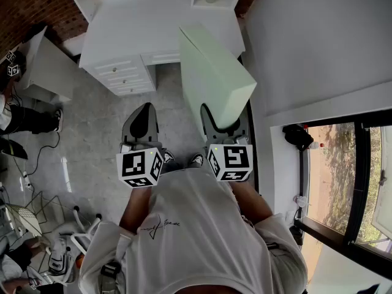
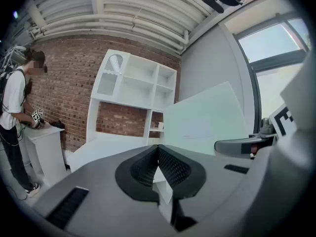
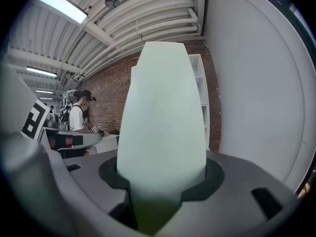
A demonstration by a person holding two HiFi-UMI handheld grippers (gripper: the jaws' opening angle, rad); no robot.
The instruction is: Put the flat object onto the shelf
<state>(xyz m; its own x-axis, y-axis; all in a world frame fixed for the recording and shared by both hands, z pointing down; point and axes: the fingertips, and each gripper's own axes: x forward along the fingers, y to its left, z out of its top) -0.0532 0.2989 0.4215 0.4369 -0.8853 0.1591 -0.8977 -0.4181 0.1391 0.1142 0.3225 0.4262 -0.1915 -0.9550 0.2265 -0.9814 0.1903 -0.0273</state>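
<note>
Flat box (image 1: 214, 72), pale green, stood on edge, its near end clamped in the right claw (image 1: 225, 126) and its far end toward the white shelf (image 2: 132, 90). The left claw (image 2: 158, 151) was closed, empty. The sensible approach was to carry it steady and lead the far edge into a wide bay.

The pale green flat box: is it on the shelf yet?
Not yet. Done: it is picked up, clamped by the right hand-held gripper. In hand: the flat box is in the air facing the white shelf. Left: setting it on a shelf.
</note>
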